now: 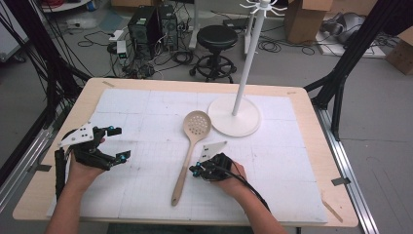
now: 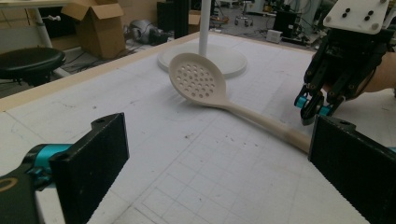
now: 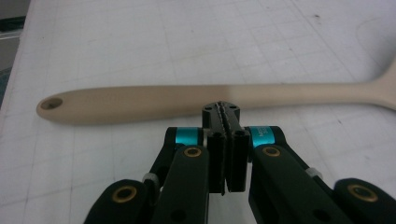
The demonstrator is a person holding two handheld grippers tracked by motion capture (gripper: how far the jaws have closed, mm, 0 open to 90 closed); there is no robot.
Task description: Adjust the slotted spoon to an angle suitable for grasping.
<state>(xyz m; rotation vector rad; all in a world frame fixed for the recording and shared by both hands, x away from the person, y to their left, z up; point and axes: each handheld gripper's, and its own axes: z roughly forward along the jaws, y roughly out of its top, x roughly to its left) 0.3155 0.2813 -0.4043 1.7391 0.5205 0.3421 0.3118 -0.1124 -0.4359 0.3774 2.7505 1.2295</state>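
Beige plastic, the slotted spoon (image 1: 190,148) lay mid-frame, bowl toward the top, handle running down toward the lower edge. Just right of that handle sat the right gripper (image 1: 195,169), jaws pressed together on nothing. Far left, the left gripper (image 1: 118,142) gaped wide.

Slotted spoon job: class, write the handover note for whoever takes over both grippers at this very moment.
Left gripper: open, holding nothing, at the left of the mat, apart from the spoon.
Right gripper: jaws shut together, holding nothing, tips right beside the handle's middle.
Slotted spoon: flat on the mat, bowl towards the white stand, handle end with the hole nearest the person.
Done: nothing lifted.
Left: probably open the right gripper, take the handle, and perhaps hang the spoon on the stand's hooks.
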